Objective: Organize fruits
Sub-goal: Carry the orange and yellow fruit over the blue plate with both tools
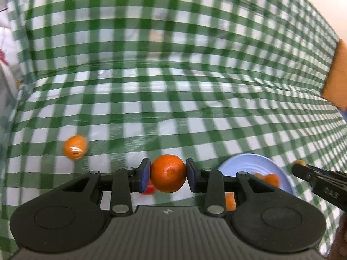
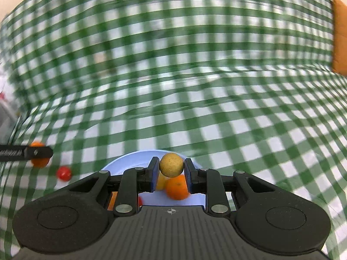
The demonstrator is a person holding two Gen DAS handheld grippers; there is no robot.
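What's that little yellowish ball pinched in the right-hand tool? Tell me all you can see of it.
The ball is small, round and dull yellow-tan, with a rough, finely speckled skin, likely a small fruit. It looks whole. The right tool grips it at its sides between two blue-faced pads, holding it in the air above a light blue plate that carries an orange. Only the pads touch it. In the left view it shows as a yellowish blur at that tool's tip.

Beyond both claws the green-checked tabletop (image 1: 173, 99) lay open; a round blue plate (image 2: 130, 162) of fruit sat under the right claw (image 2: 171, 169).
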